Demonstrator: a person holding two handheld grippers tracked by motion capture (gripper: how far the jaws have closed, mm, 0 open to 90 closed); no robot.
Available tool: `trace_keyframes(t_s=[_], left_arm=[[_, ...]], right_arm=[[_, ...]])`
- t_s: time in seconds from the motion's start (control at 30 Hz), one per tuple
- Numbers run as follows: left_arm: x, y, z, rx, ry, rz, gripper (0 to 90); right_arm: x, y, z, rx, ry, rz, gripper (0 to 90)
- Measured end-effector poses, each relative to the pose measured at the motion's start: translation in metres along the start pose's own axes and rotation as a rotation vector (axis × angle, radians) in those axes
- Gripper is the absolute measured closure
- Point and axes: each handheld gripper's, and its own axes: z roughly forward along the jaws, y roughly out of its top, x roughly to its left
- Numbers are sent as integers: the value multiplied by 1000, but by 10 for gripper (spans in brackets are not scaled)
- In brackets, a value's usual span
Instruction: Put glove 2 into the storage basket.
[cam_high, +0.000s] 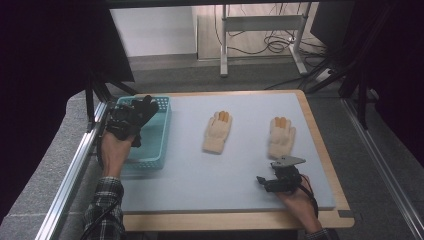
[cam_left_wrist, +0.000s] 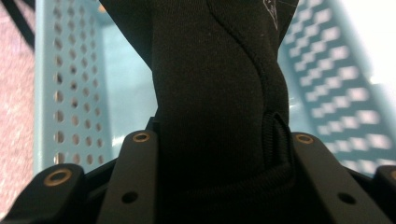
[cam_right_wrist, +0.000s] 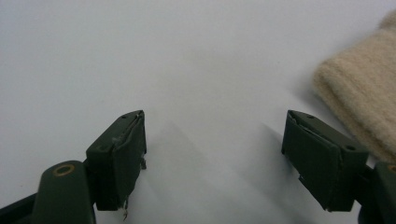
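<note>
Gripping a black glove (cam_high: 141, 112) between its jaws, the left tool (cam_high: 125, 122) hangs over the turquoise basket (cam_high: 161, 131) at the left edge of the surface (cam_high: 200, 175) (the glove's fingers point up and away). The right tool (cam_high: 280, 181) rests near the front, jaws wide apart with nothing between them, just beside one of two cream gloves (cam_high: 281, 137)

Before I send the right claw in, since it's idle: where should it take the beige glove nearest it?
Take the beige glove at its cuff, coming from the near side. It lies flat with orange fingertips pointing away, and the open right claw already faces that cuff.
</note>
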Motion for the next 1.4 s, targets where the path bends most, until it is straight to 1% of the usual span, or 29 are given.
trace_keyframes(t_s=[0.17,0.3,0.33,0.37,0.4,0.5,0.53,0.57,0.63,0.67,0.7,0.73,0.77,0.8,0.87,0.93,0.97,1.0,1.03,1.07,1.13,1.17,1.2,1.23,1.33,1.4], left_arm=[[17,-1,24,75,35,-38,617],[25,-2,40,133,65,-61,611],[26,-2,44,153,81,-58,608],[26,-2,44,153,81,-58,604],[29,-2,50,189,120,-49,599],[34,-2,56,221,135,-55,590],[34,-1,58,236,142,-52,582],[34,0,60,255,138,-50,555],[33,0,64,287,136,-37,441],[33,0,64,294,133,-29,363],[33,1,65,299,108,-29,311],[32,1,65,298,98,-32,247],[32,1,64,303,81,-31,202],[31,2,63,313,71,-31,155],[28,2,62,326,68,-17,82],[27,2,58,310,66,-16,43],[28,2,54,293,54,-21,37],[29,2,50,274,41,-29,31],[30,2,45,247,18,-38,24],[31,2,41,233,4,-43,22],[33,1,33,189,-36,-48,21],[33,1,33,189,-36,-48,21],[32,1,27,156,-63,-47,21],[30,-1,20,115,-91,-33,21],[25,-2,12,63,-124,-12,20],[19,-4,7,17,-164,-3,20]], right_arm=[[0,0,0,0,0,0,212],[0,0,0,-1,1,0,212],[0,0,0,-1,1,1,212],[0,0,0,-1,1,1,212],[0,0,0,-1,0,0,212],[0,0,0,-1,1,1,212],[0,0,0,-1,1,1,212],[0,0,0,-1,1,0,212],[0,0,0,-1,1,0,212],[0,0,0,-1,1,0,212],[0,0,0,-1,1,1,212],[0,0,0,-1,0,0,212],[0,0,0,-1,0,0,212],[0,0,0,-1,0,0,212],[0,0,0,0,0,0,212],[0,0,0,0,0,0,212],[0,0,0,0,0,0,212],[0,0,0,0,0,0,212],[0,0,0,0,0,0,212],[0,0,0,-1,0,0,212],[0,0,0,0,0,-1,212],[0,0,0,0,0,-1,212],[0,0,0,0,0,0,212],[0,0,0,0,0,0,212],[0,0,0,0,0,-1,212],[0,0,0,0,0,0,212]])
